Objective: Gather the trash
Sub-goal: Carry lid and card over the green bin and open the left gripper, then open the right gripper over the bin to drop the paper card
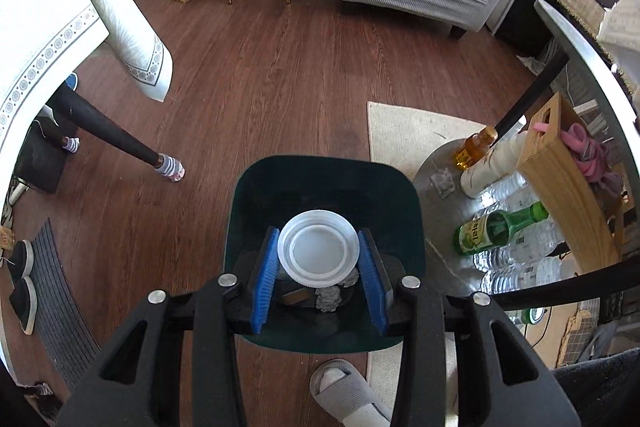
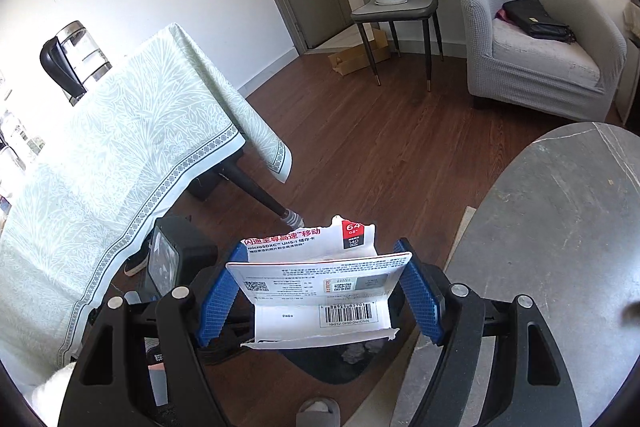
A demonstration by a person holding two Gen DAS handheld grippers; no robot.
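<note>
In the left wrist view my left gripper (image 1: 318, 257) is shut on a round white plastic lid (image 1: 318, 251), its blue pads pressing on the lid's two sides. It hangs right over the open dark green trash bin (image 1: 248, 211), where crumpled paper (image 1: 330, 299) lies at the bottom. In the right wrist view my right gripper (image 2: 320, 251) is shut on a torn white memory-card package (image 2: 320, 283), held flat between the blue pads. A dark part of the bin (image 2: 332, 367) shows below the package.
A low grey round table (image 1: 436, 163) right of the bin carries bottles (image 1: 496, 231) and a wooden box (image 1: 560, 183). A cloth-covered table (image 2: 120, 155) stands on the left, with an armchair (image 2: 536, 55) and a chair (image 2: 396, 7) beyond. A person's slippered foot (image 1: 344, 395) is near the bin.
</note>
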